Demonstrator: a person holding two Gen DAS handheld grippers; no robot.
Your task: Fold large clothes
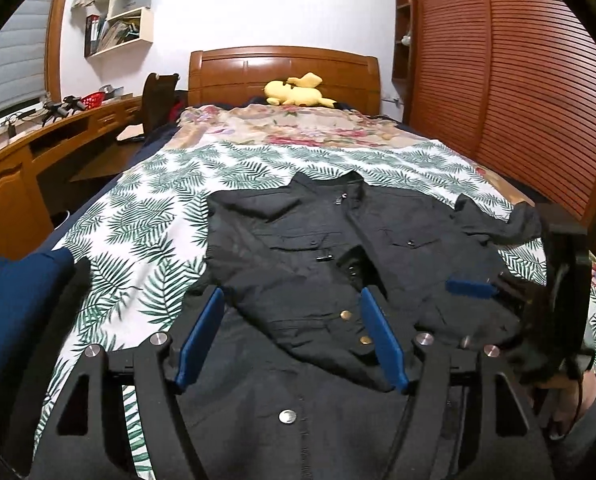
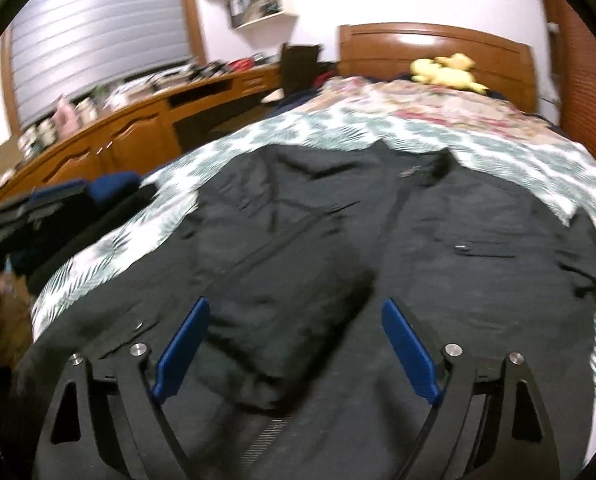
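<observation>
A large black jacket (image 1: pixel 317 248) lies front up on the leaf-print bedspread (image 1: pixel 146 216), collar toward the headboard; a sleeve is folded across its front. My left gripper (image 1: pixel 292 300) is open over the jacket's lower front, blue pads apart, nothing between them. My right gripper shows at the right of the left wrist view (image 1: pixel 473 288), low over the jacket's right side. In the blurred right wrist view the right gripper (image 2: pixel 296 312) is open above the folded sleeve, and the jacket (image 2: pixel 457 240) fills the middle.
A wooden headboard (image 1: pixel 286 68) with a yellow plush toy (image 1: pixel 298 92) is at the far end. A wooden desk (image 1: pixel 38 148) with clutter runs along the left. A slatted wooden wardrobe (image 1: pixel 517 80) stands on the right. Dark blue cloth (image 1: pixel 14 300) lies at the near left.
</observation>
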